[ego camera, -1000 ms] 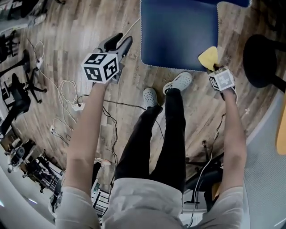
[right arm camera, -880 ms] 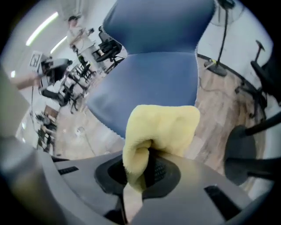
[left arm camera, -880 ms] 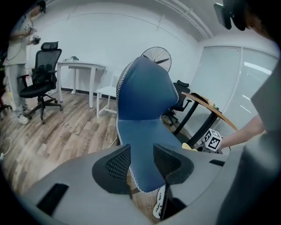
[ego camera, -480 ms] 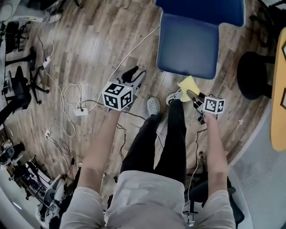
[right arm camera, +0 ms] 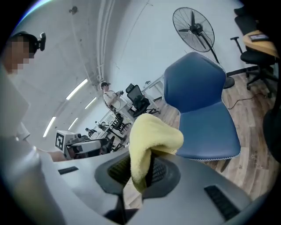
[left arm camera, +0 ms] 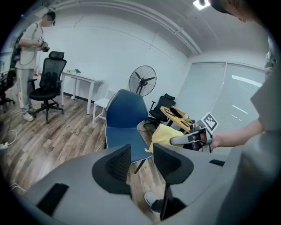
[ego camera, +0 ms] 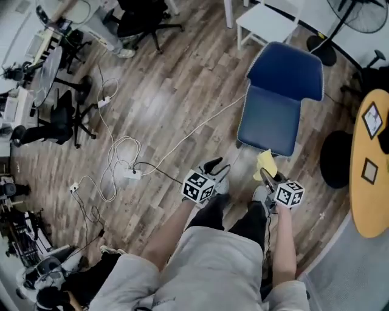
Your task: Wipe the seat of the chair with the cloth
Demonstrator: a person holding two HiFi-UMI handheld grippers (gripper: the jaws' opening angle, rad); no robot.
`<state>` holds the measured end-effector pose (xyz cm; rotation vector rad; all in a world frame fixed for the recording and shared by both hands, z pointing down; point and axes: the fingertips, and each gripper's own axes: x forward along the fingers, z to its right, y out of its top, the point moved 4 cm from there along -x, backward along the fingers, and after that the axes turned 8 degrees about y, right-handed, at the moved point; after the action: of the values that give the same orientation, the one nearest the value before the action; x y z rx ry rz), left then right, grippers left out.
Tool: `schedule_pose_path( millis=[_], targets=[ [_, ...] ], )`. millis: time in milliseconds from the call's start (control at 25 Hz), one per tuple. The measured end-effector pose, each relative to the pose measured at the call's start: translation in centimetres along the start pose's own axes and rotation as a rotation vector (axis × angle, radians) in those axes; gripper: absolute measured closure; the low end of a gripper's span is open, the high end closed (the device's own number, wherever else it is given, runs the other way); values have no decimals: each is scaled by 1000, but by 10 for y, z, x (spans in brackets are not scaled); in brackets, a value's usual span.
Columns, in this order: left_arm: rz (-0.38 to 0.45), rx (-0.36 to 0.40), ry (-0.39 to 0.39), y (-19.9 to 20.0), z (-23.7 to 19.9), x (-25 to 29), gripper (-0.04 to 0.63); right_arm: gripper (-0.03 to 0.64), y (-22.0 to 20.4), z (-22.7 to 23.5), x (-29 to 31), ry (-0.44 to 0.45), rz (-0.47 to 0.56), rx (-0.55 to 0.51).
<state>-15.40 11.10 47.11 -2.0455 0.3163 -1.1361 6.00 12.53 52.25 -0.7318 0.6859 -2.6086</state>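
Note:
A blue chair [ego camera: 272, 118] stands on the wood floor ahead of me; its seat [right arm camera: 206, 129] and backrest [left arm camera: 124, 110] show in both gripper views. My right gripper [ego camera: 265, 173] is shut on a yellow cloth [right arm camera: 149, 138], held in the air short of the seat's front edge; the cloth [ego camera: 265, 163] bulges out above the jaws. My left gripper [ego camera: 214, 167] is open with nothing between its jaws, off to the left of the chair near my legs. In the left gripper view the cloth [left arm camera: 164, 134] hangs beside the right gripper.
White cables and a power strip [ego camera: 132, 174] lie on the floor to my left. A round black base [ego camera: 335, 159] and a yellow table [ego camera: 369, 164] are at the right. A white chair [ego camera: 267, 24], a fan [right arm camera: 193, 26] and black office chairs [ego camera: 146, 18] stand beyond.
The view has pulled back and up: the chair now looks farther off and whole. Both grippers have come back from the seat toward my body, the right one still holding the cloth.

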Motion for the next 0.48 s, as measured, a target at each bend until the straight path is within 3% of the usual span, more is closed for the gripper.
schedule_pose_path(
  millis=[120,320,480],
  targets=[
    [51,4,32,16,20,-25,417,569,5,-21,-10,-16,12,-15],
    [172,-126,127,31,47,-48,417,569,11,-41,-33,-84,-29,-115],
    [212,-157,167,38,83,-46,417,569,15,-47,-70,-143,-7,-162]
  ],
)
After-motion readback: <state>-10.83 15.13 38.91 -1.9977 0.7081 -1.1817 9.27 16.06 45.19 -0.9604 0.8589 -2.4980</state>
